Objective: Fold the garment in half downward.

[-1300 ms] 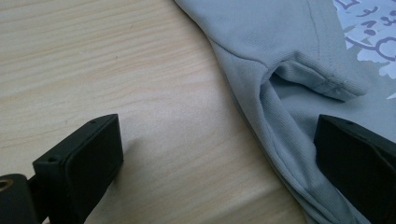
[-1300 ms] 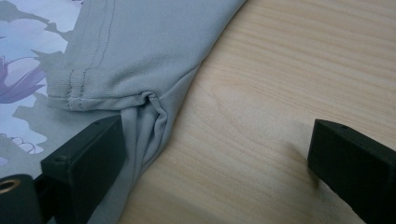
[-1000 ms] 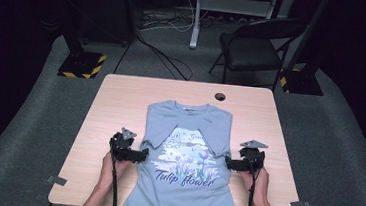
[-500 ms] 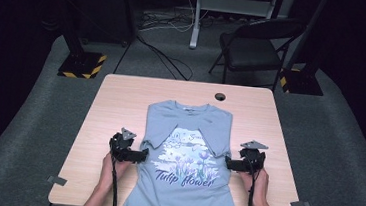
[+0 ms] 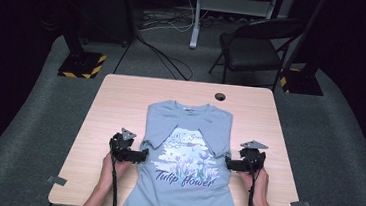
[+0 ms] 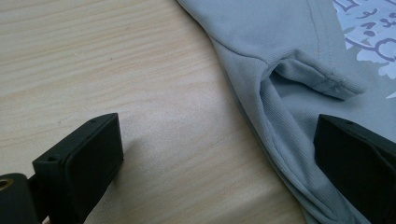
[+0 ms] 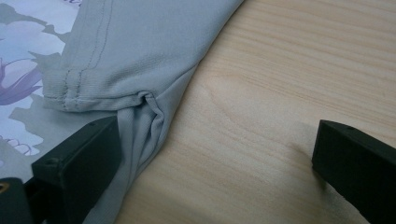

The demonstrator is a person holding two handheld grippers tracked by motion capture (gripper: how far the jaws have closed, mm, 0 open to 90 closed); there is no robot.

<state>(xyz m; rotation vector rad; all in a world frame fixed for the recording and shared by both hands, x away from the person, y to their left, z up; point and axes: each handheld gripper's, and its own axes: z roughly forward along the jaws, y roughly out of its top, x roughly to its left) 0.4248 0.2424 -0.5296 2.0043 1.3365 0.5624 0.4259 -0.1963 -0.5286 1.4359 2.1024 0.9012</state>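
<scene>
Grey T-shirt flat on tabletop, hem toward the person, print reads "Tulip Flower". Sleeves folded in over the chest. Left gripper and right gripper sit at its side edges, fingers open, each straddling the edge. Gripper views show seam stitching; high view shows lettering.

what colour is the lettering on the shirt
Dark blue script on the light blue shirt, printed below a white and purple flower picture; it shows best in the high view.

Dark room, grey carpet, folding chair behind wooden table
</scene>
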